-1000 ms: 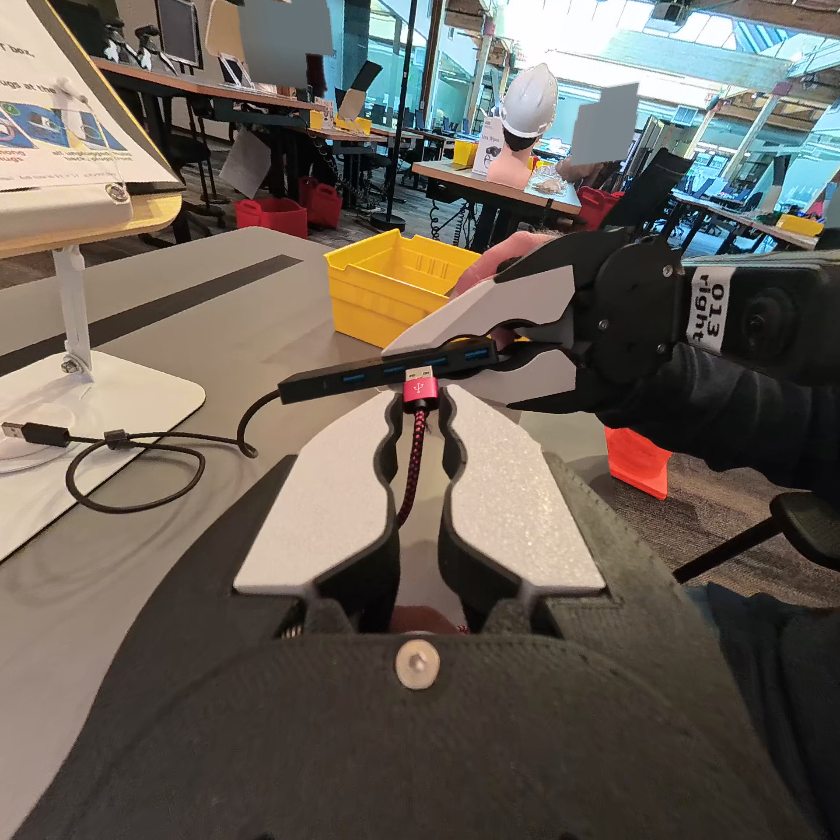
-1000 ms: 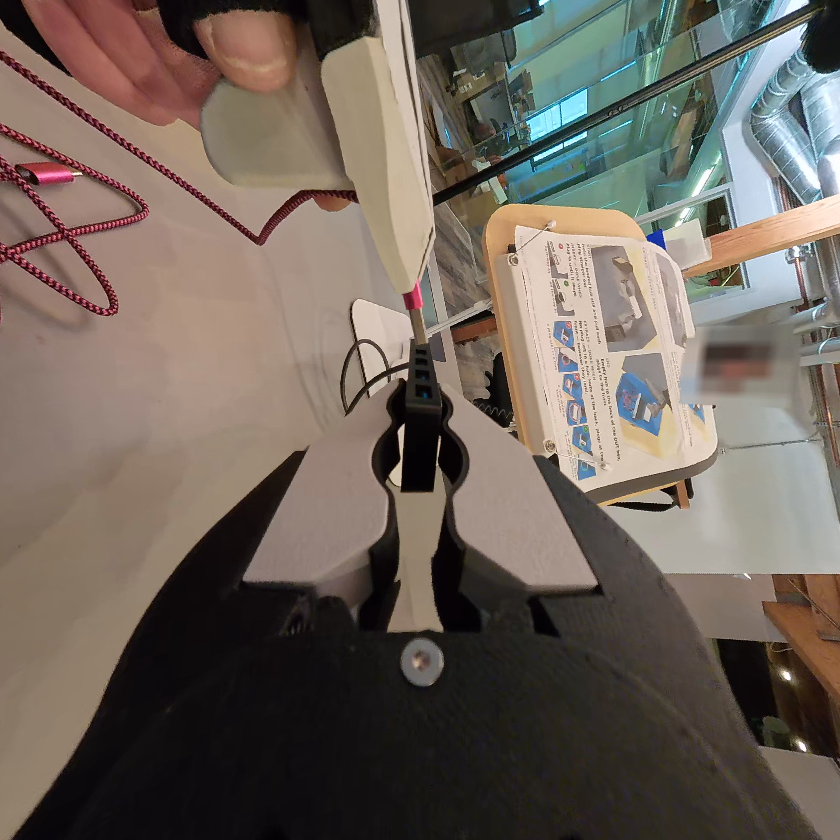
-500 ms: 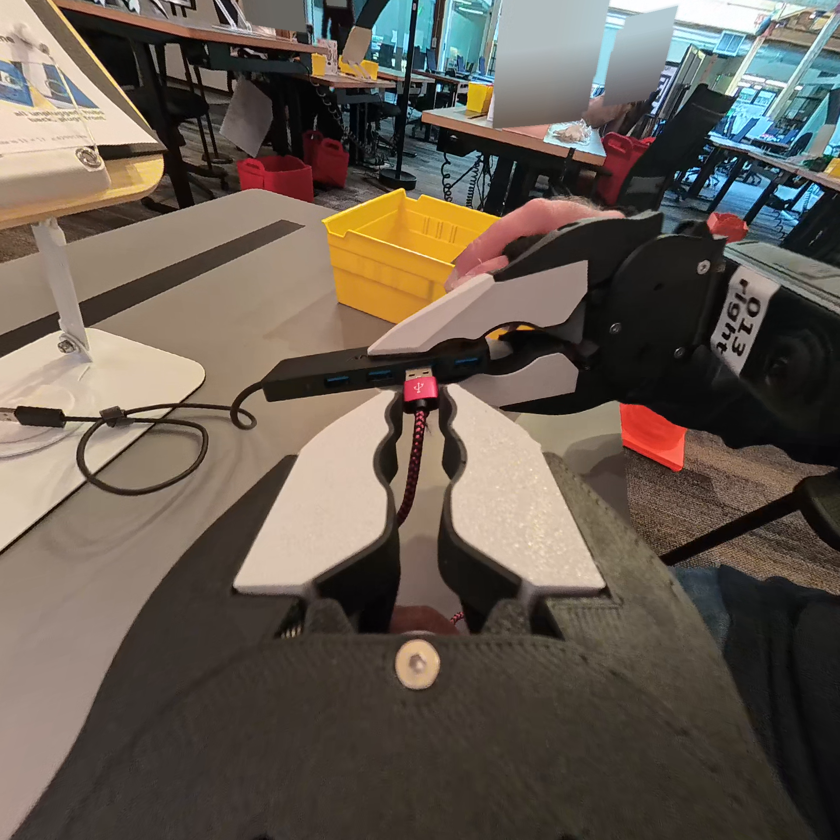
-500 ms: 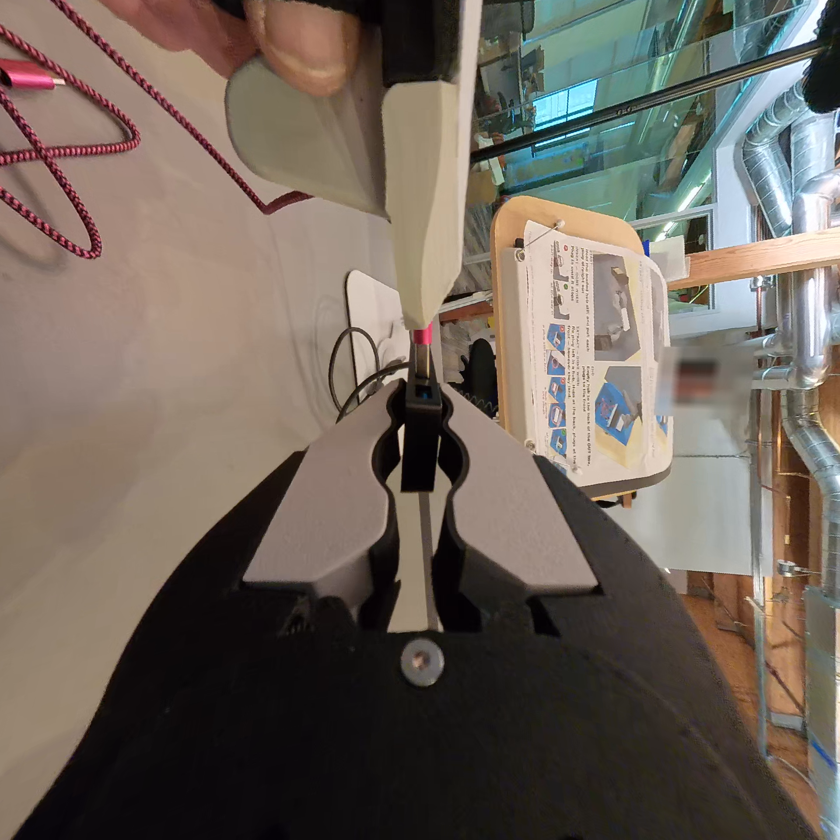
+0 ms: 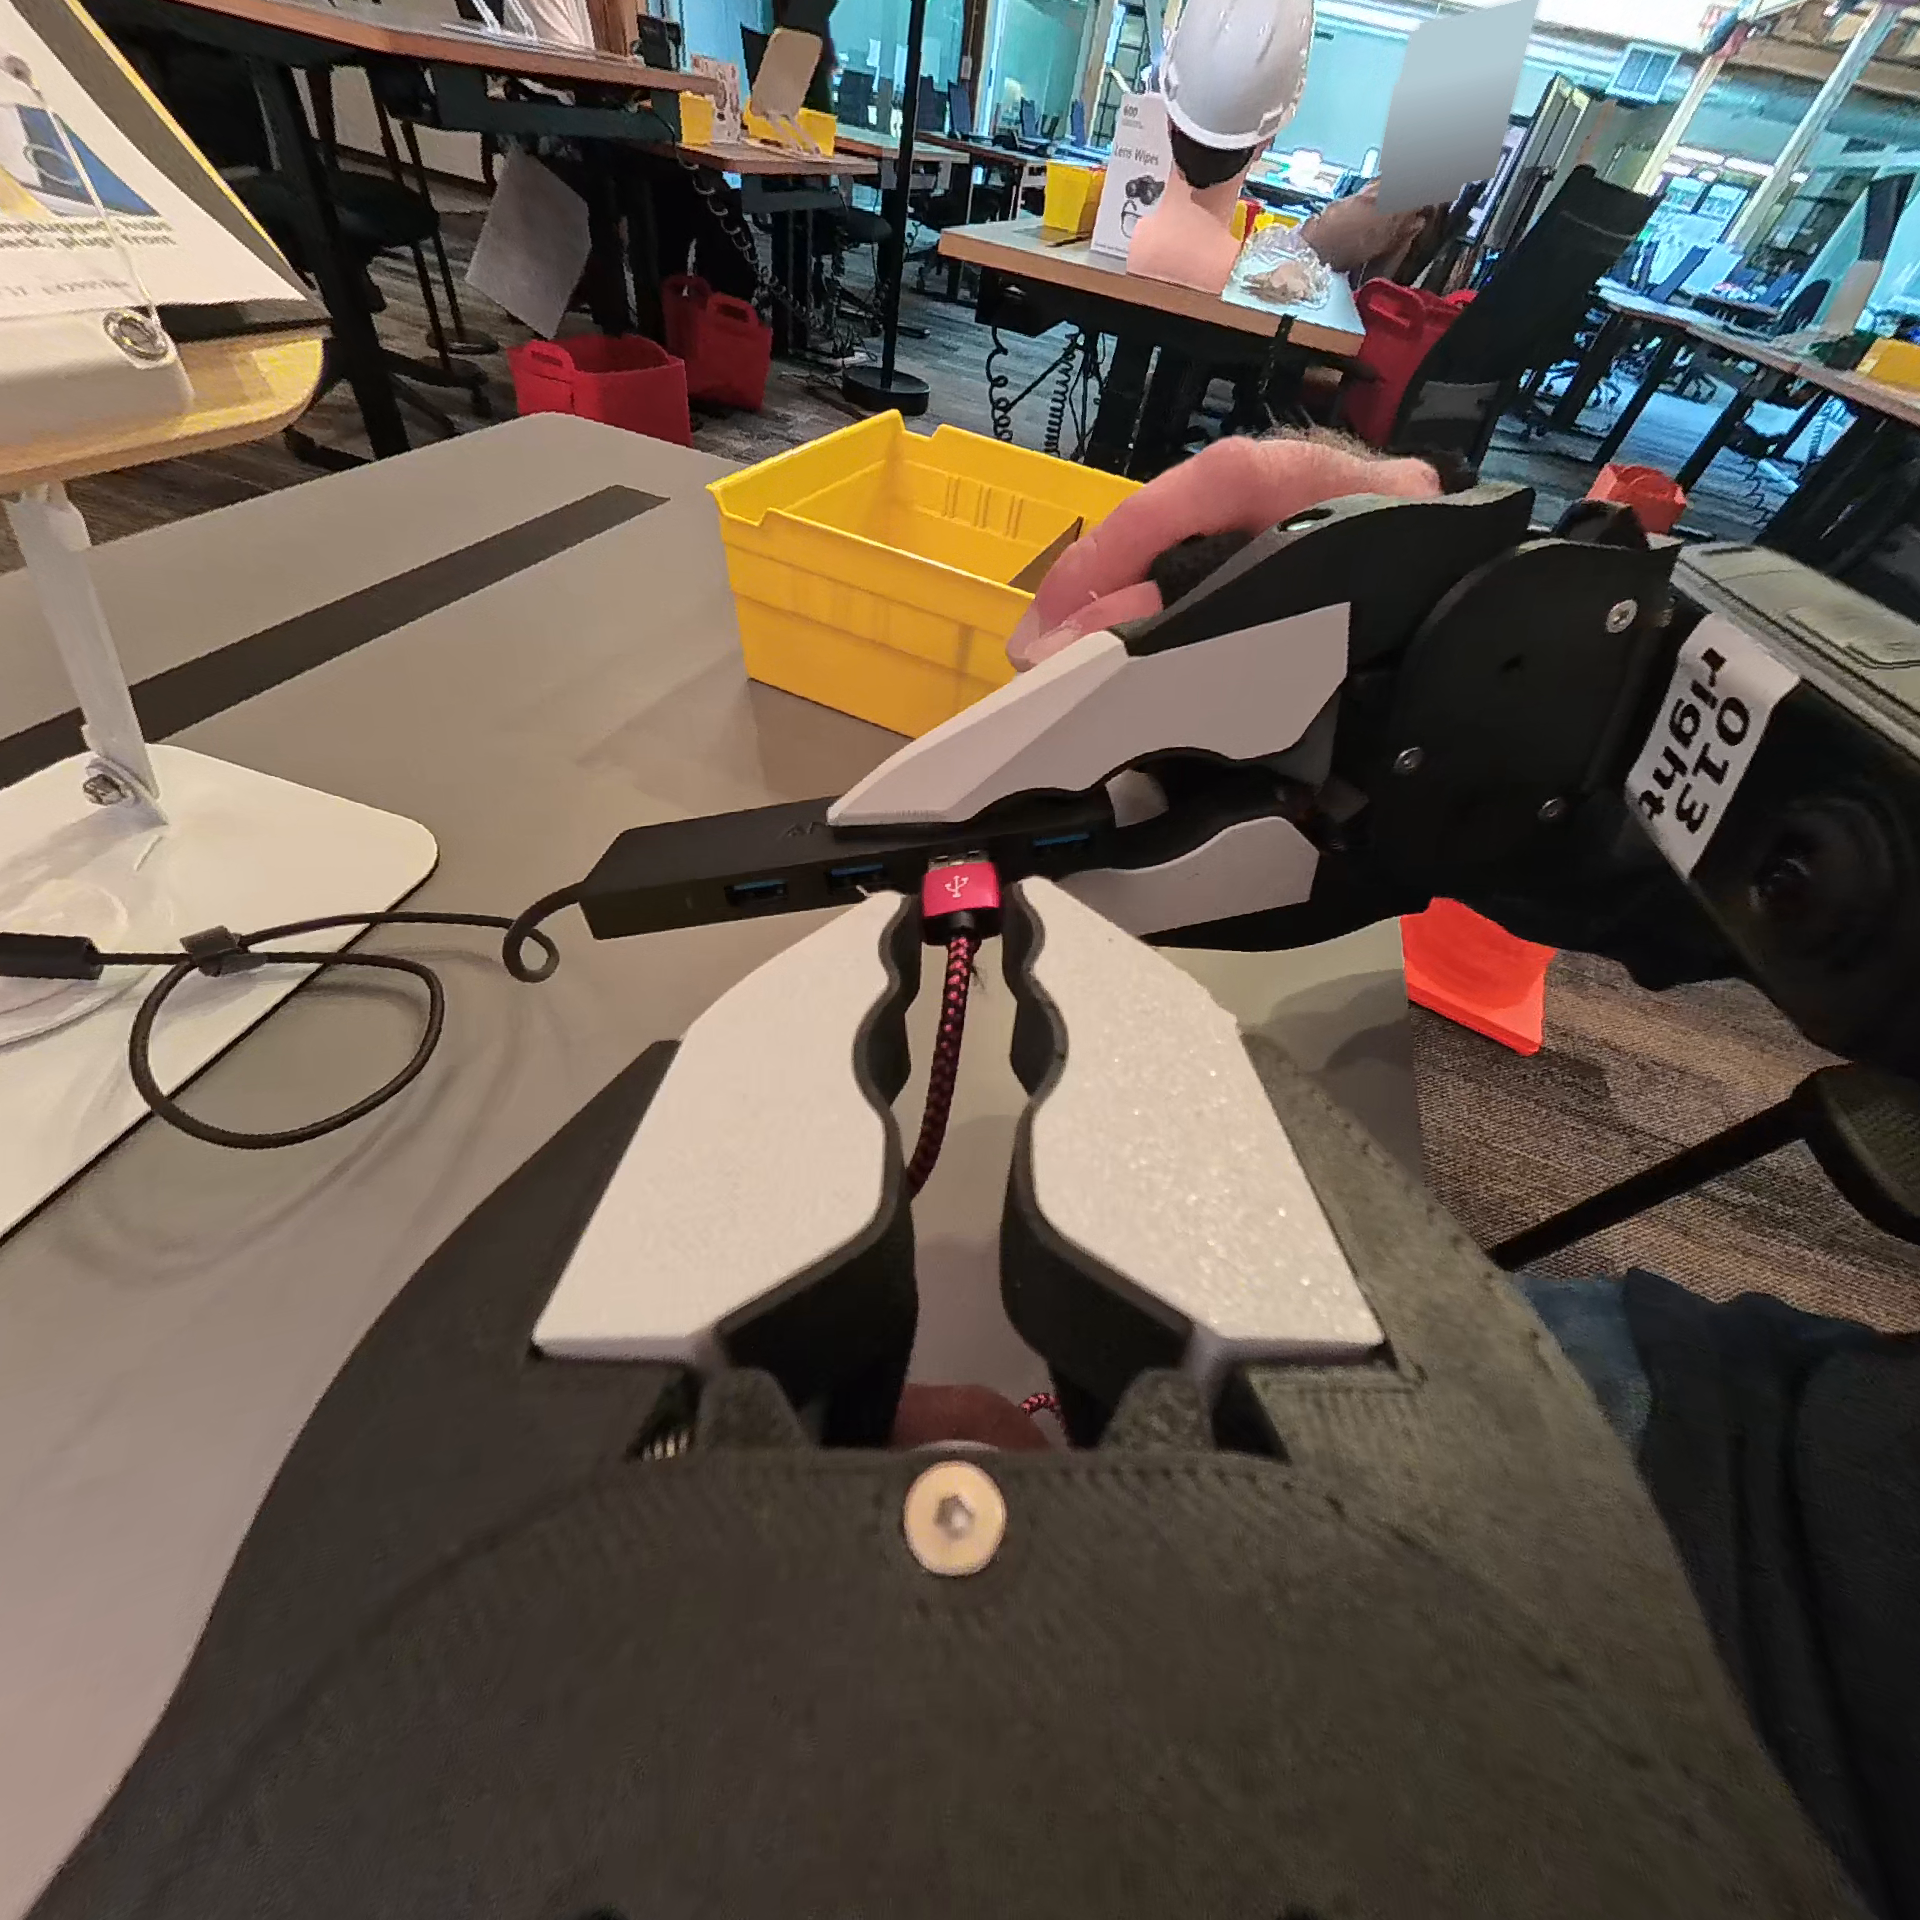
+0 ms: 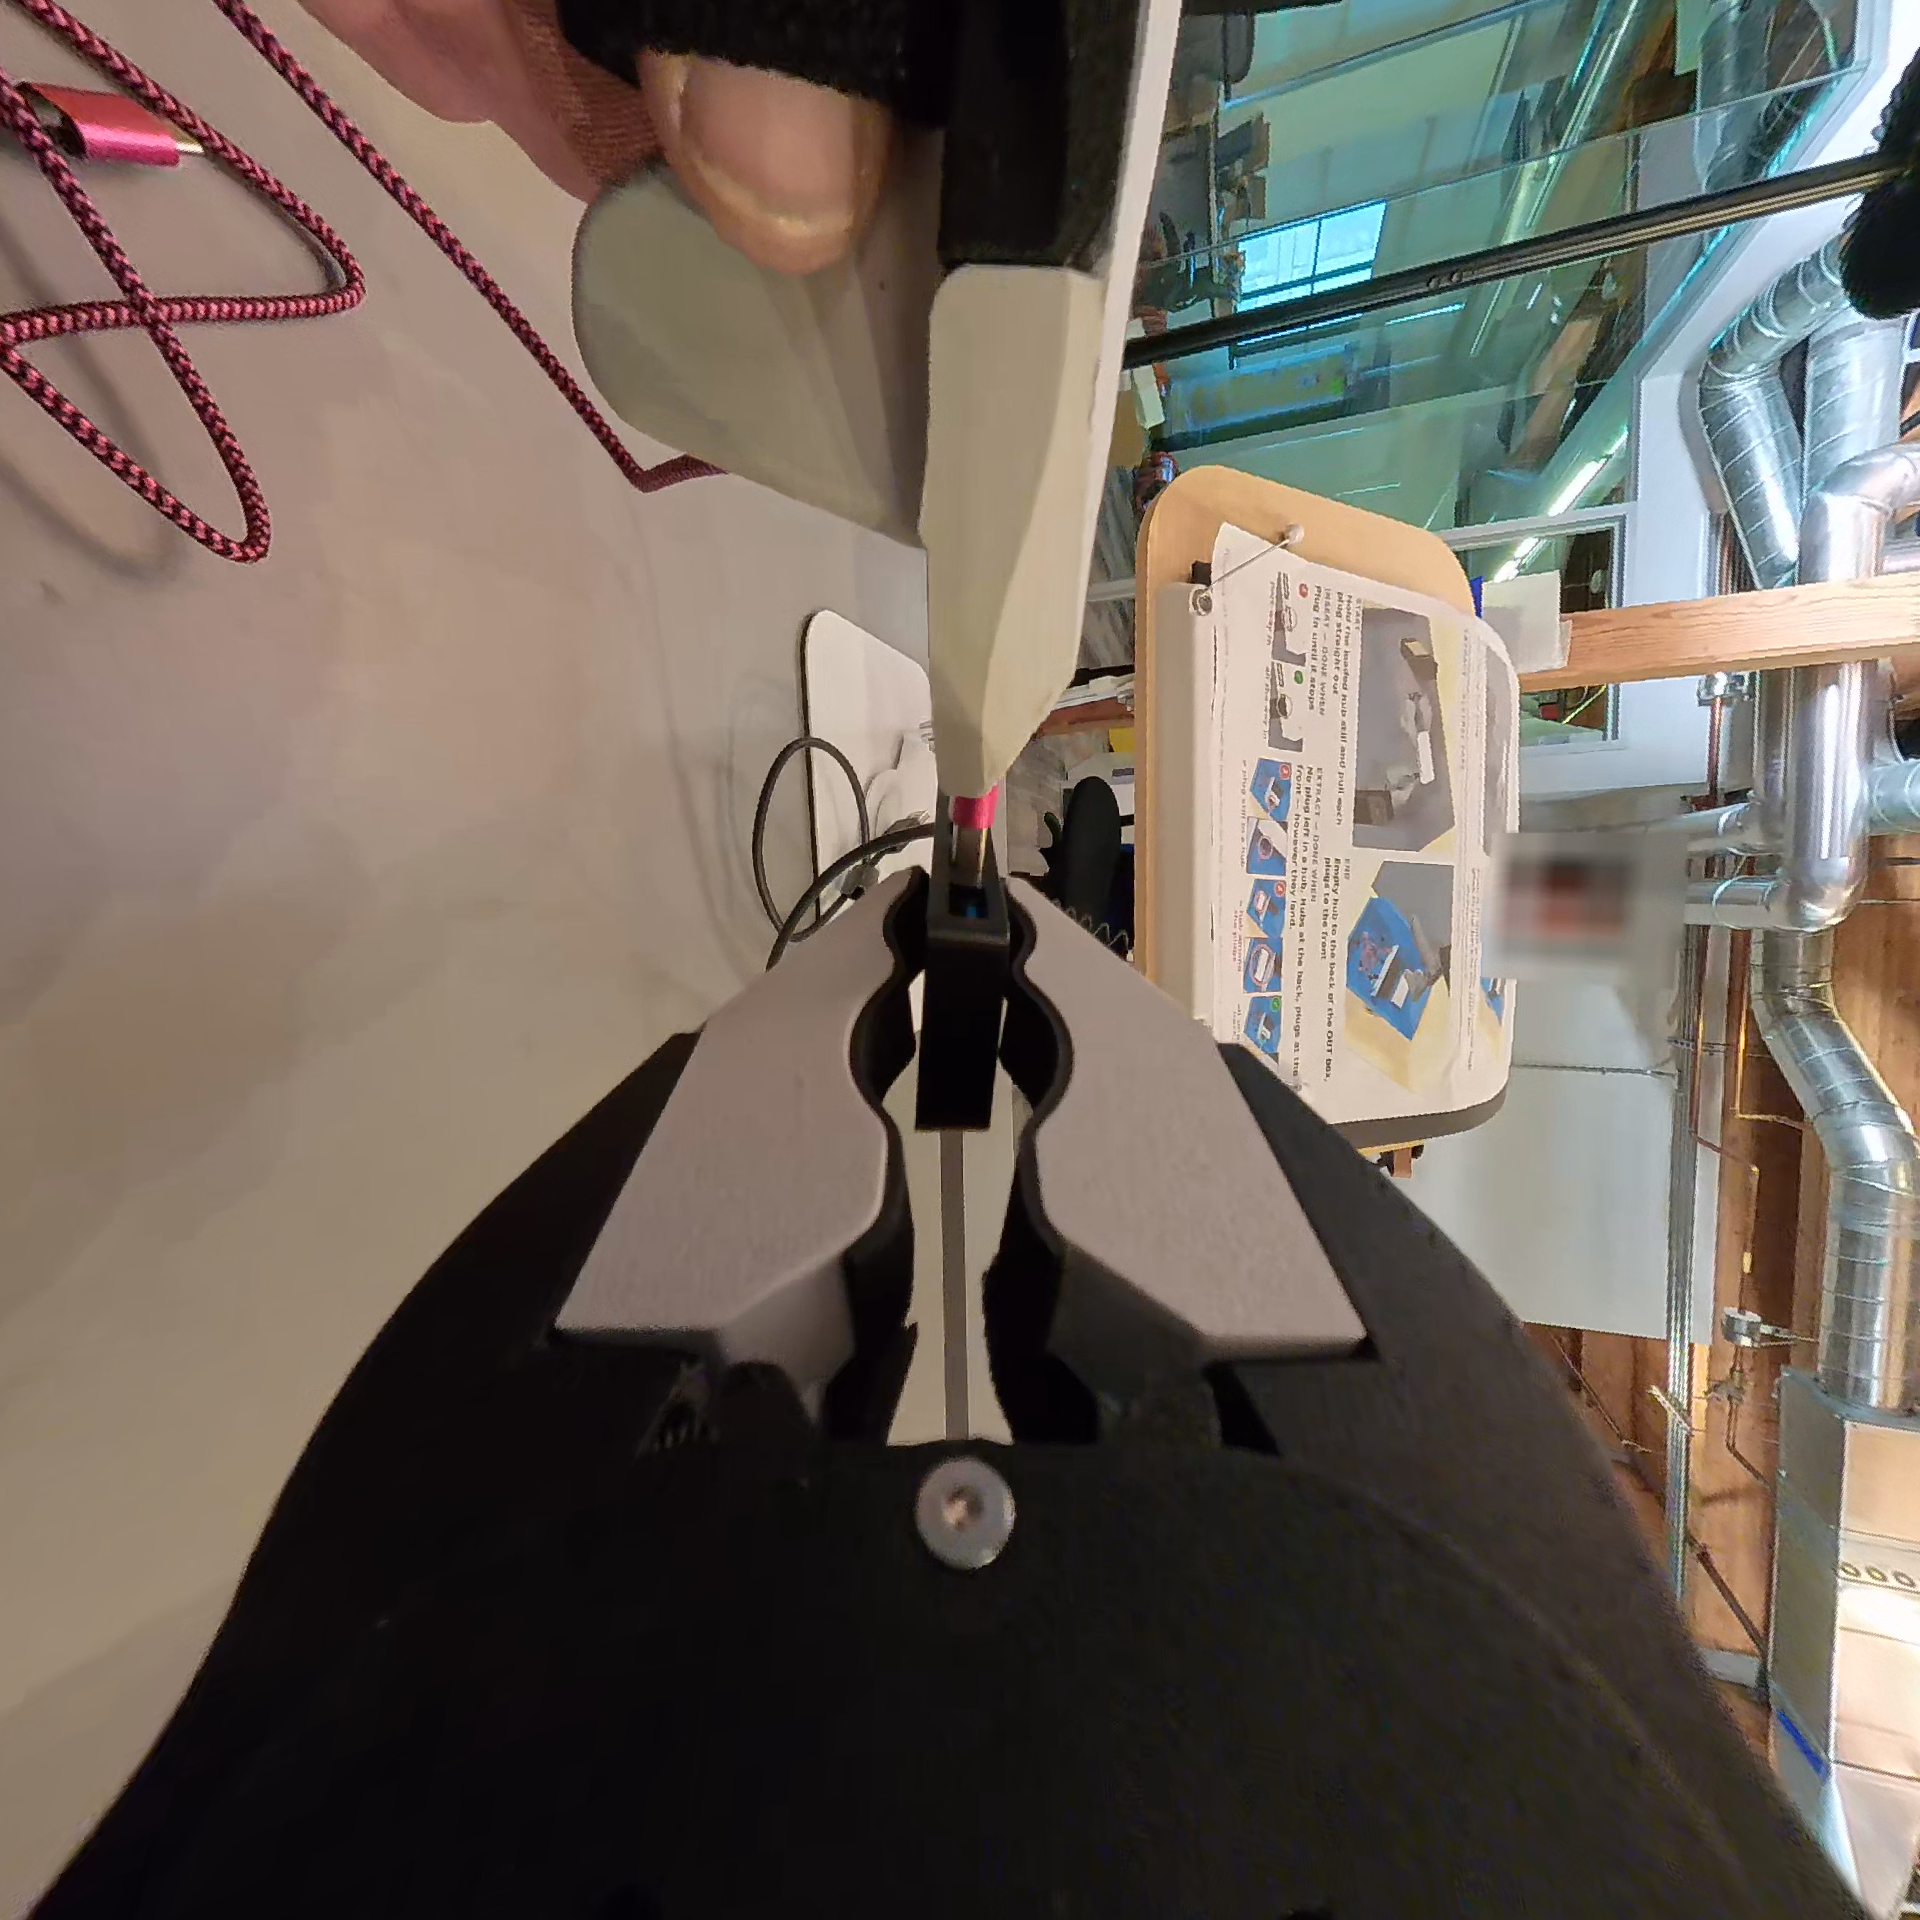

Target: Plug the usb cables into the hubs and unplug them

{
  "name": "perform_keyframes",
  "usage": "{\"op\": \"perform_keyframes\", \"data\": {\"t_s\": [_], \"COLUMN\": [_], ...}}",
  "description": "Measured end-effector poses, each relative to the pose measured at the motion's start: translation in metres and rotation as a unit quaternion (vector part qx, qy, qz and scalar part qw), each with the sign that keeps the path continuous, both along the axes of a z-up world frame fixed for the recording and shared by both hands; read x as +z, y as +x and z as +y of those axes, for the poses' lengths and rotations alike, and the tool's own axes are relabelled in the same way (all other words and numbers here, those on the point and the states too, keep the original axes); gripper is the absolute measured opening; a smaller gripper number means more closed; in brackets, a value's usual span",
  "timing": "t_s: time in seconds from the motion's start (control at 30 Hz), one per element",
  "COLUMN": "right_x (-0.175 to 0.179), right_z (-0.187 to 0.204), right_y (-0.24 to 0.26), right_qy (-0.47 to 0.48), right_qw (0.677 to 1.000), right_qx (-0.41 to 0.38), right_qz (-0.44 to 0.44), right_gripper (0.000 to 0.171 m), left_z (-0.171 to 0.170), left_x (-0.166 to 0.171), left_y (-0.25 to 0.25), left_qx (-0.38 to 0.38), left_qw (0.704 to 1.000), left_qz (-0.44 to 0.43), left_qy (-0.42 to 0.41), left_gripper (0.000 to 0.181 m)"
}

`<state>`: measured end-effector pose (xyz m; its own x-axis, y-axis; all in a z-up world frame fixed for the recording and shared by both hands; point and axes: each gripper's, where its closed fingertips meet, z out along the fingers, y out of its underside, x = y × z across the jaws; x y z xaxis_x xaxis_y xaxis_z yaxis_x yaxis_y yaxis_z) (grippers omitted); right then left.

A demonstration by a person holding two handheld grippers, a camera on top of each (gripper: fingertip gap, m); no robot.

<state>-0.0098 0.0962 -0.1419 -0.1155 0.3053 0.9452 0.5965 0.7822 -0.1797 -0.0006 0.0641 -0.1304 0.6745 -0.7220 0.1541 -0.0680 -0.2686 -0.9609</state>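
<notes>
**Red plug met at the black hub's port, both grippers clamped**

The left gripper was pinching the red metal USB-A plug of a red-and-black braided cable, the cable running back between its grey fingers. The plug's silver tip sat at one of the blue ports on the long side of a slim black four-port USB hub; how deep it sat could not be told. The right gripper was closed on the hub's far end, one grey finger above it and one below, holding it level above the grey tabletop. The hub's thin black lead looped down onto the table and the white stand base. A yellow plastic bin stood behind the hub. In the right wrist view the hub stood end-on between the fingers, and the braided cable's other red connector lay on the table.
</notes>
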Motion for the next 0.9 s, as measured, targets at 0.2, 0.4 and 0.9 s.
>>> {"op": "perform_keyframes", "data": {"t_s": [0.2, 0.4, 0.9], "right_x": [0.001, 0.001, -0.004], "right_z": [-0.006, -0.006, -0.004], "right_y": [0.0, -0.002, 0.01], "right_qy": [0.004, -0.006, -0.136], "right_qw": [1.0, 1.0, 0.991], "right_qx": [-0.002, -0.001, 0.008], "right_qz": [-0.004, 0.002, -0.005], "right_gripper": [0.007, 0.007, 0.043], "left_z": [-0.002, -0.002, -0.005], "left_x": [-0.003, -0.002, 0.001], "left_y": [0.005, 0.003, -0.013], "left_qx": [0.003, 0.005, 0.018], "left_qw": [1.0, 1.0, 0.999], "left_qz": [0.021, 0.023, 0.04], "left_qy": [0.008, 0.011, 0.033], "left_gripper": [0.015, 0.015, 0.014]}}
